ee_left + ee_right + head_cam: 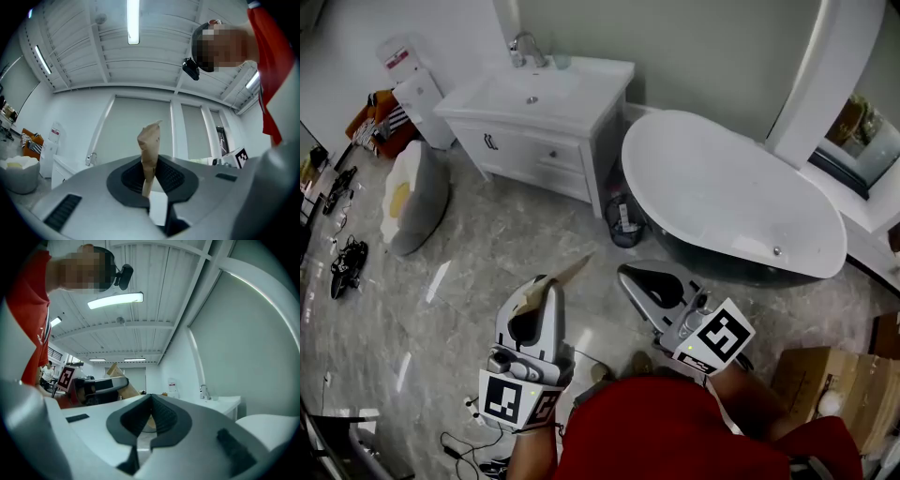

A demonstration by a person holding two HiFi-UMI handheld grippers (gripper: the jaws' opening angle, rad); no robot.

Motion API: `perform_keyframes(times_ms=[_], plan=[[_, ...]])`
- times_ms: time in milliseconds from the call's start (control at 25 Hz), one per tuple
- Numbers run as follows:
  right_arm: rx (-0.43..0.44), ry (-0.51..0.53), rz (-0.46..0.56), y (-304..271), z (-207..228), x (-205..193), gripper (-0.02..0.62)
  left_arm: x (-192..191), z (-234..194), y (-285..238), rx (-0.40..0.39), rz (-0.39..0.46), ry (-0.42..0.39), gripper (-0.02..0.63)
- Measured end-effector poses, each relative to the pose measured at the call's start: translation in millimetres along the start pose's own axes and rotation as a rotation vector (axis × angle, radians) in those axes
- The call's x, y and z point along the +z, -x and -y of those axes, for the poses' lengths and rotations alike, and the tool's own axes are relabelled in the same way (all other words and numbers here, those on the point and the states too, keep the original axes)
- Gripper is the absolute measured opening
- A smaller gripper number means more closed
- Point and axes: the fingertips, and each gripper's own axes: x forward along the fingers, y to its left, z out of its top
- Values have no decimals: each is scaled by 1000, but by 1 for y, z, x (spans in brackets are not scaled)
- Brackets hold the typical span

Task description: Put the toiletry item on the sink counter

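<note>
My left gripper [546, 289] is shut on a tan, crumpled-paper-coloured tube [570, 272], the toiletry item, which sticks out forward past the jaws. In the left gripper view the tube [149, 150] stands up from between the black pads [168, 177], pinched low down. My right gripper [630, 276] is held beside it at the right, jaws shut with nothing between them [151, 401]. Both are held low over the floor, well short of the white sink counter [586, 94] with its faucet [525, 49] at the far wall. The right gripper view also shows the left gripper [101, 385] holding the tube [115, 370].
A white bathtub [722, 187] fills the right, with a small dark bin [623, 225] between it and the vanity. An egg-shaped cushion [412, 197] lies at the left. A cardboard box [825, 380] sits at the right; cables [464, 441] trail on the marble floor.
</note>
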Motion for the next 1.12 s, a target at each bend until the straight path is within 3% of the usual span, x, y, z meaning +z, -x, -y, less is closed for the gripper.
perform_keyframes(times_ms=[640,1120], plan=[[34,19,11,9,43,11,29,5,10,-35,61,41,-8,57],[28,5,6,-26,77,0,29,5,-32,-65,82,69,-8,57]])
